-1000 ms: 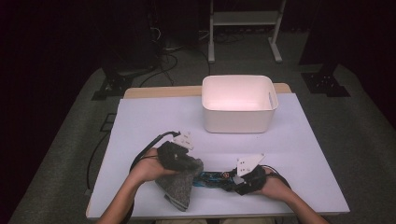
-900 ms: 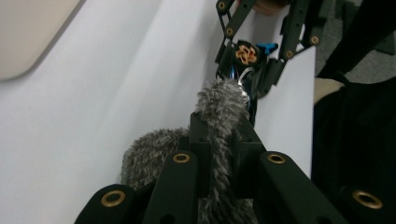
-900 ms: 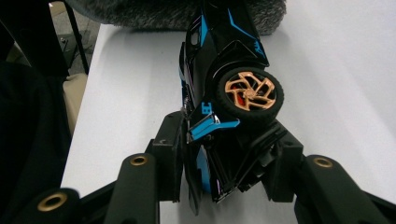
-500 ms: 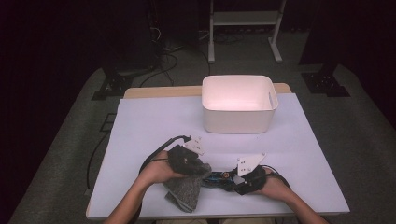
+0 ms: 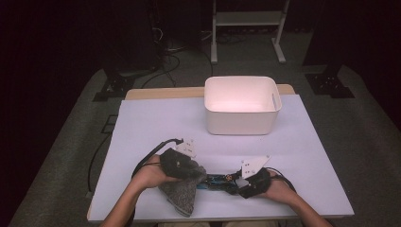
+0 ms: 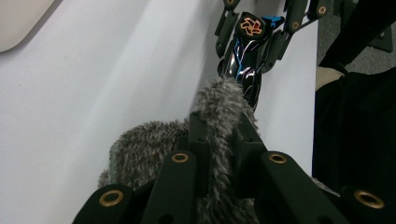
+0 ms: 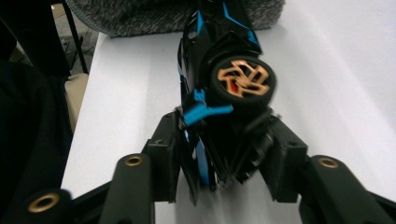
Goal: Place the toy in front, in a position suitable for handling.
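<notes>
Hand-held gripper on the left [image 5: 201, 174] is clamped on a grey fuzzy cloth [image 5: 182, 195], its jaws pinching a fold of the pile at the near edge of the white tabletop [image 5: 156, 127], while the right hand-held gripper [image 5: 236, 183] grips the tail of a black toy car with blue trim and orange-spoked wheels [image 5: 218, 180]; its jaws have just been opening a little, yet the car sits between them, both pads against its body. Car and cloth lie touching, the car's nose against the fabric. The cloth looks soft, light and limp, likely to sag and drape wherever it is lifted, so a pinched fold is the sensible hold. The car appears rigid, glossy and probably slippery, with thin fins that may snap; its flat flanks offer the safest purchase. An open white plastic bin [image 5: 242, 105] stands well apart toward the far side, with nothing between it and the work. Cables trail by the left wrist.
</notes>
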The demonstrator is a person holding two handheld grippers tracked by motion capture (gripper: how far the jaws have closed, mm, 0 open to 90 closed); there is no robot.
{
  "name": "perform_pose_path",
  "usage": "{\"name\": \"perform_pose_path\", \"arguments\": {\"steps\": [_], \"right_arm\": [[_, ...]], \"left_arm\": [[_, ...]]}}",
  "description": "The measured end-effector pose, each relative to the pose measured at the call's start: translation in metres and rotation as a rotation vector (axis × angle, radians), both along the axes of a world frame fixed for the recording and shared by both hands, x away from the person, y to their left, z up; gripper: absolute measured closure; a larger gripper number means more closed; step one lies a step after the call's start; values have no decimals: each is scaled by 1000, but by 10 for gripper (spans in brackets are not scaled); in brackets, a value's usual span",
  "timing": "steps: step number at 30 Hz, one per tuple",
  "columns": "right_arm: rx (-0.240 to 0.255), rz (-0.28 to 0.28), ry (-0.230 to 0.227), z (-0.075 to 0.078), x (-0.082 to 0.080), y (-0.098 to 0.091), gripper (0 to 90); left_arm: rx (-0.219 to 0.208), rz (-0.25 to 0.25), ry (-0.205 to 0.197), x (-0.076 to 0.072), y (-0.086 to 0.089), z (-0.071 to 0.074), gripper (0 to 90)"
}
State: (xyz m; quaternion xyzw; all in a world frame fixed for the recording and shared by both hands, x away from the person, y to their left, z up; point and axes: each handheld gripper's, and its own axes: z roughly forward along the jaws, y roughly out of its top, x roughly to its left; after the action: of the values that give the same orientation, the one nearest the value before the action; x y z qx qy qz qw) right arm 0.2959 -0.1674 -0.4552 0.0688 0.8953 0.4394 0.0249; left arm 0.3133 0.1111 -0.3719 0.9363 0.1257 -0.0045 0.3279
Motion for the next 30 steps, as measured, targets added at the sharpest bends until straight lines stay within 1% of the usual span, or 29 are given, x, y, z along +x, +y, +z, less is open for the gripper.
{"name": "perform_pose_path", "arguments": {"steps": [1,2,3,4,5,6,7,8,9,10,11,12,13,14,15,16,17,18,19,20,21,22,23,24,26,29,30], "right_arm": [[9,-3,1,1,0,-2,510],[29,-9,14,2,0,-8,515],[34,-12,18,3,0,-9,535],[34,-12,18,3,0,-9,535],[42,-11,27,3,0,-11,555],[46,-9,26,3,0,-11,558],[41,-9,23,3,-1,-11,560],[39,-5,11,4,-1,-10,560],[36,-5,9,4,-1,-10,561],[37,-8,9,4,-1,-10,561],[39,-9,7,3,-1,-10,561],[39,-9,7,3,-1,-10,561],[37,-10,8,3,-2,-10,561],[37,-10,8,3,-2,-10,561],[40,-15,9,3,-2,-10,561],[41,-16,9,3,-2,-10,561],[45,-17,11,2,-2,-10,560],[45,-17,11,2,-2,-10,560],[53,-21,18,1,-2,-10,560],[56,-21,18,1,-2,-11,560],[56,-21,18,1,-2,-11,560],[59,-22,21,1,-2,-11,560],[60,-22,23,1,-2,-11,560],[62,-23,23,1,-2,-11,560],[62,-24,22,1,-2,-11,560],[57,-22,11,1,-3,-10,560],[57,-22,7,1,-3,-10,560]], "left_arm": [[-2,1,0,0,0,0,814],[1,0,-4,0,-1,0,813],[7,-2,-9,1,-1,1,812],[7,-2,-9,1,-1,1,812],[3,1,-6,1,-3,1,812],[8,-7,-8,1,-5,1,813],[10,-18,-14,0,-10,3,813],[10,-18,-14,0,-10,3,814],[19,-41,-20,-1,-18,4,814],[19,-41,-20,-1,-18,4,814],[26,-58,-21,-1,-29,5,814],[26,-58,-21,-1,-29,5,814],[37,-90,-27,-1,-43,5,814],[37,-90,-27,-1,-43,5,814],[39,-101,-28,-1,-49,4,814],[40,-121,-24,-1,-60,2,814],[42,-136,-24,-1,-68,2,814],[42,-136,-24,-1,-68,2,814],[48,-153,-28,0,-77,3,814],[47,-157,-25,1,-82,4,814],[47,-157,-25,1,-82,4,814],[49,-165,-22,2,-90,3,814],[51,-169,-22,2,-93,3,814],[59,-179,-24,3,-96,3,814],[62,-183,-22,4,-96,3,814],[62,-155,-12,7,-88,4,814],[62,-153,-11,7,-86,4,814]]}}
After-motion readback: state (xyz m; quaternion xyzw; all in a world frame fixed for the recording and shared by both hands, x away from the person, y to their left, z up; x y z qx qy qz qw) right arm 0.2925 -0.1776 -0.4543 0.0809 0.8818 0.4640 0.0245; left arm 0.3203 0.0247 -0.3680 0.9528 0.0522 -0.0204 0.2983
